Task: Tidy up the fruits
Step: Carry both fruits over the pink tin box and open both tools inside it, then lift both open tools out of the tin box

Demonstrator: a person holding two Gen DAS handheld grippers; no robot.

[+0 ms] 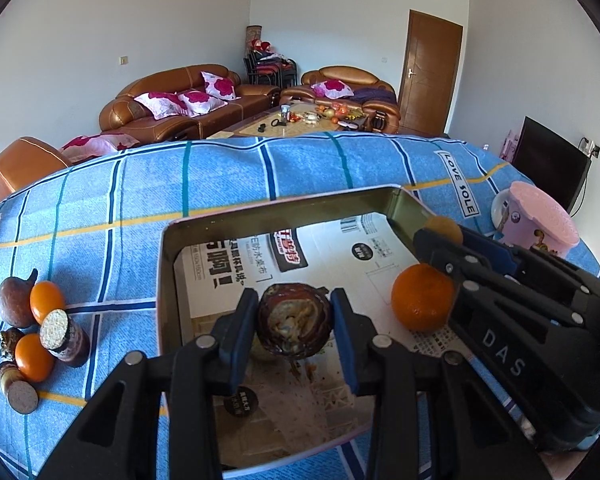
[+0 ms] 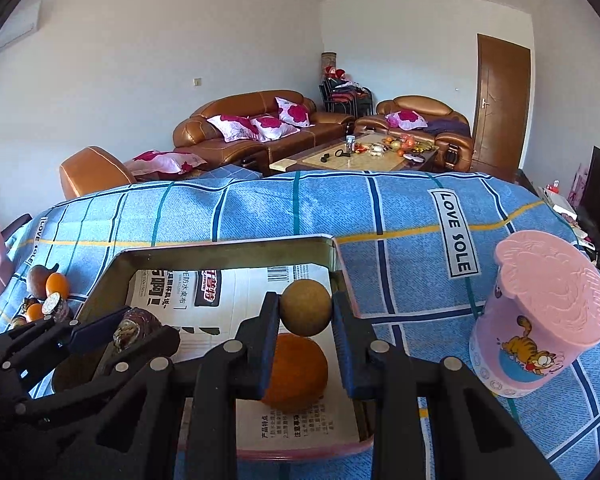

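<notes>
Left hand-held gripper (image 1: 294, 322) grips a dark mangosteen (image 1: 294, 320) over the tray (image 1: 168, 280); right hand-held gripper (image 2: 306, 314) clamps a small brown round fruit (image 2: 306, 308) above an orange (image 2: 300, 376).

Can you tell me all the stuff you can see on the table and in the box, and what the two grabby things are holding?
Tray: one, metal, paper-lined, middle of the table.
Orange: one, orange, inside the tray, right side.
Tablecloth: one, blue checked, covering the table.
Pink cup: one, pink with a cartoon cat, right of the tray.
Small oranges: two, orange, left of the tray.
Brown fruit: one, brownish, beside the small oranges.
Cut stalk pieces: at least two, purple-brown, same pile.
Left gripper: black and blue, jaws shut on a dark brown fruit above the tray.
Right gripper: jaws shut on a round tan fruit above the orange.
</notes>
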